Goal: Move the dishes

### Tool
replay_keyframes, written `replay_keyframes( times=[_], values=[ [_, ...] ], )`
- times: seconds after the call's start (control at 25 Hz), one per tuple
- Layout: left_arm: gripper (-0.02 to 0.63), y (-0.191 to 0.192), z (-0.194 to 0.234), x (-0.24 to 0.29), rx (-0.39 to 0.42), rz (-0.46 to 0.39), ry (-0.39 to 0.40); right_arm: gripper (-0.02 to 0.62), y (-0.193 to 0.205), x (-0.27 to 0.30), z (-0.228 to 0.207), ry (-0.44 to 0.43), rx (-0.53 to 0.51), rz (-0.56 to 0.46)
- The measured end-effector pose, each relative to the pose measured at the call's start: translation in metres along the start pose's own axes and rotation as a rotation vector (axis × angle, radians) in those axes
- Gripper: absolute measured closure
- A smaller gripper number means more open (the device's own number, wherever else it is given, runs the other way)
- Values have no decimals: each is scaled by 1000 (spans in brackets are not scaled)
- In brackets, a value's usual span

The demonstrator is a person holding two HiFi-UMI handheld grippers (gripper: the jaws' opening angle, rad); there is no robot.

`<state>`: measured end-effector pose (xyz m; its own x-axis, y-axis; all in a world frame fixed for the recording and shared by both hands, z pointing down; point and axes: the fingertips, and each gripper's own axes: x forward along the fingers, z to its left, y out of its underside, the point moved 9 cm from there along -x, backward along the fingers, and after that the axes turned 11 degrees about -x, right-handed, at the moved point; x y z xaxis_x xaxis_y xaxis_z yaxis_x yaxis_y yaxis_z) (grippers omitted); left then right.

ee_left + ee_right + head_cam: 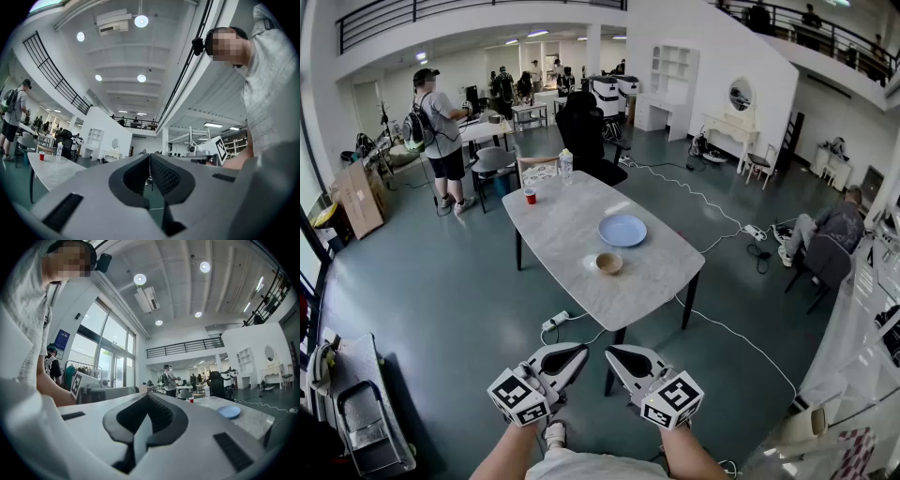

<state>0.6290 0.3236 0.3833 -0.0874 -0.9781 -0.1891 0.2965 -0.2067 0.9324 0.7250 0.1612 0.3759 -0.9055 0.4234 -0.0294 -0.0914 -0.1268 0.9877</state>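
A round blue plate [622,230] and a small tan bowl [608,263] lie on the grey marble table [661,277], a good way ahead of me. The plate [228,412] also shows far off in the right gripper view. My left gripper [578,350] and right gripper [615,352] hang side by side close to my body, short of the table's near end. Seen along their own jaws, the left gripper [149,157] and the right gripper [147,395] are both shut with nothing in them.
A red cup [530,195] and a water bottle [565,166] stand at the table's far end. A black office chair [586,141] is behind it. A power strip [555,321] and cables lie on the floor. One person stands at the left [441,131]; another sits at the right [830,230].
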Motion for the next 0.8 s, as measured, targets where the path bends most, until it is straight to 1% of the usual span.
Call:
replay_keyframes(
  times=[0.16, 0.56, 0.72, 0.8],
  values=[
    [586, -4, 5, 0, 0, 5, 0, 578, -4, 7, -2, -4, -12, -7],
    [586, -3, 8, 4, 3, 15, 0, 578, 0, 9, -7, -18, -7, 6],
    [586, -1, 11, 4, -15, 8, -21, 578, -1, 10, -8, -65, 13, -21],
    [585, -1, 14, 4, -18, 4, -29, 577, 1, 16, -7, -86, 2, -19]
  ],
)
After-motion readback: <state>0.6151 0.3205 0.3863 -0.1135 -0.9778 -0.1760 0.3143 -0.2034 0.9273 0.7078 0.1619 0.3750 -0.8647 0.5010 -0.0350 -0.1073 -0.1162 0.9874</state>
